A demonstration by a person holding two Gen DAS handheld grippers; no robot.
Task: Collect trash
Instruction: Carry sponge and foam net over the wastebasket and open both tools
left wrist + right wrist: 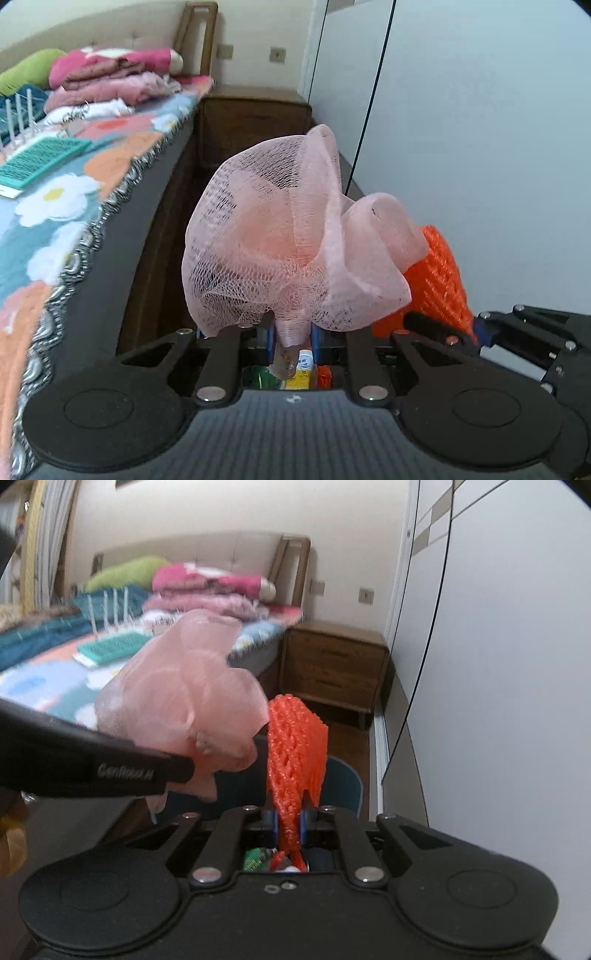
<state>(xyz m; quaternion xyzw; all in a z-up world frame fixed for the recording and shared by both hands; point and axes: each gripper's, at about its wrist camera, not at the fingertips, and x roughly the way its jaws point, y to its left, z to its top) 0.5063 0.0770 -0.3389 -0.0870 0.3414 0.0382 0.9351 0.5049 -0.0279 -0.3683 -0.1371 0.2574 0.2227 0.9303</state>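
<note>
L gripper clamps pink mesh net, frame centre. R gripper pinches orange mesh net, centre, above blue bin. Bed at left, wooden nightstand behind.

Bed, wooden nightstand, white wardrobe
</note>
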